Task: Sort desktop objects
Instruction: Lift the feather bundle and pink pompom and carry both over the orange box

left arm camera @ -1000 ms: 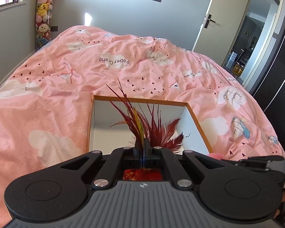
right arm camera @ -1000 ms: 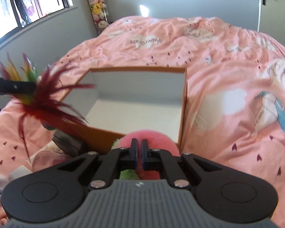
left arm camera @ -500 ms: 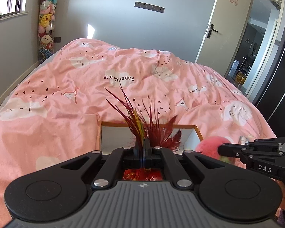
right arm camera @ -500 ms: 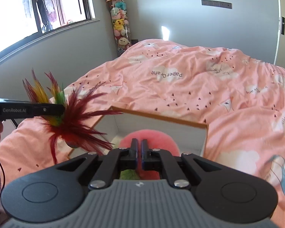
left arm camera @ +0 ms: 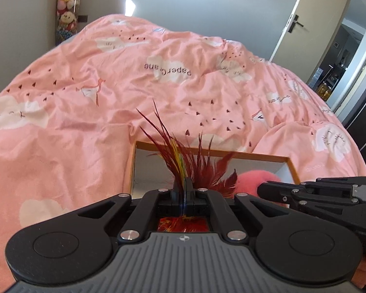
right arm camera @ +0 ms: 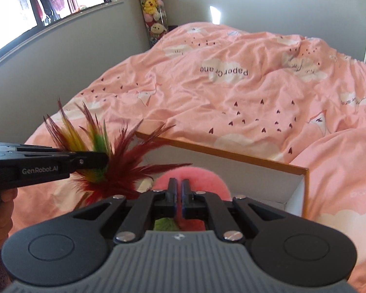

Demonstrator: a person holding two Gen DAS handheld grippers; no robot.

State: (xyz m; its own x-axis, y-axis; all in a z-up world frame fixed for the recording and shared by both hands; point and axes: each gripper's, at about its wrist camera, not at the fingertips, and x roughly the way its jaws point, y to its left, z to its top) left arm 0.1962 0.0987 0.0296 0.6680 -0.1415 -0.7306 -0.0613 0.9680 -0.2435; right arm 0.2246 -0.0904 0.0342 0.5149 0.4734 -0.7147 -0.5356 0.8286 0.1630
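**Both tongs loaded above the box**

The left tongs (left arm camera: 183, 185) are clenched on a feather toy (left arm camera: 183, 161), low centre of the left view. The right tongs (right arm camera: 178, 188) are clenched on a pink plush ball (right arm camera: 190, 178), low centre of the right view; a green part shows beneath, though I cannot tell what it is. Both hang over the near edge of the orange-rimmed box (right arm camera: 222, 155), which rests on the bed (right arm camera: 231, 102).

Risks: the two tongs sit close together, so feathers could snag the other pair; releasing too soon could drop a toy outside the rim.

Writing: "GenRobot.AI" on the left tongs; "PaperCrane", upside down, on the bedding.
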